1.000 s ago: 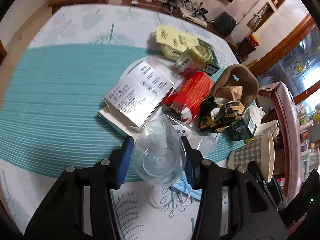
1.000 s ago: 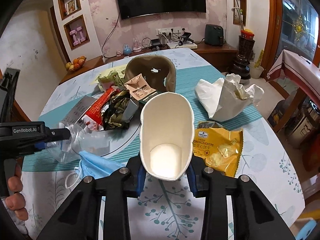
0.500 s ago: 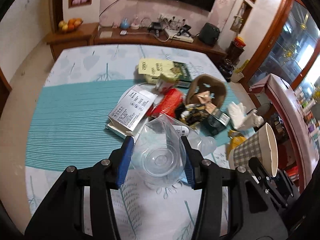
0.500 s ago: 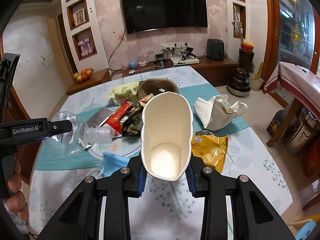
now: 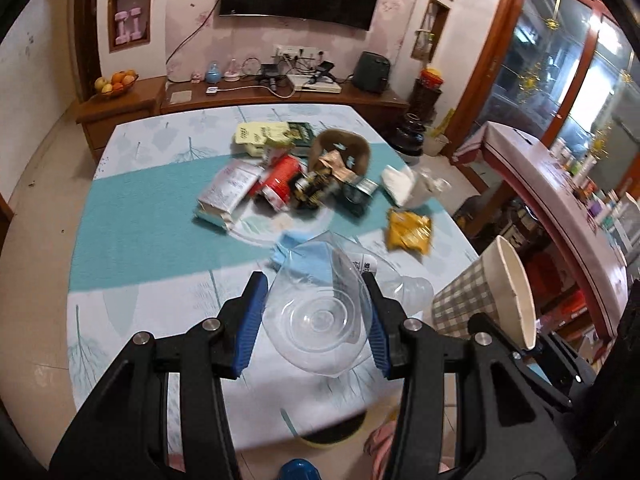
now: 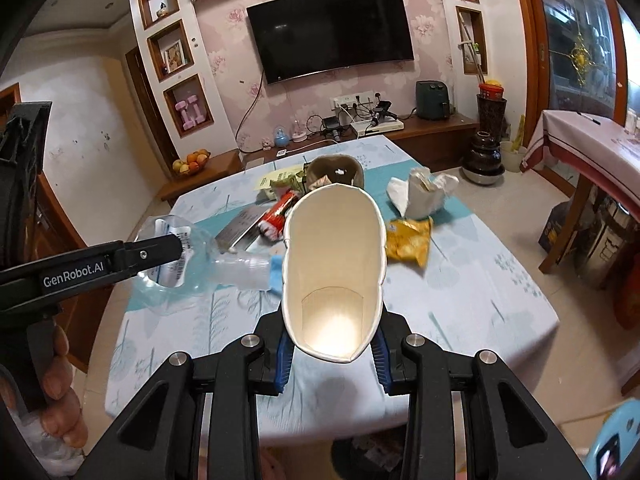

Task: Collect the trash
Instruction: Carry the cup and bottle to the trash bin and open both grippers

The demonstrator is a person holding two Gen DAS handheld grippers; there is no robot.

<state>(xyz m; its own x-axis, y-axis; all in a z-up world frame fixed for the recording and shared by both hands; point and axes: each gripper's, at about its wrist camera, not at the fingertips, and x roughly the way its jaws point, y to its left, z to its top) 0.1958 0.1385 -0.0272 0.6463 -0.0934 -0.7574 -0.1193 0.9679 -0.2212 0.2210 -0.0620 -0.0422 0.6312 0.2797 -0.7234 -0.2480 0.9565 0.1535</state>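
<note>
Trash pile (image 5: 304,184) on the table is motion-blurred; left tongs (image 5: 316,316) clamp a clear bottle (image 5: 320,312), right tongs (image 6: 330,356) a paper cup (image 6: 334,272).

wrist views above shared table (image 5: 168,236), facing television (image 6: 332,32)

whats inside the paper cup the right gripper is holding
Nothing shows inside the squashed white-lined paper cup held in the right gripper: bare walls and a bare bottom. The near rim hides a thin strip of the inside wall.
</note>
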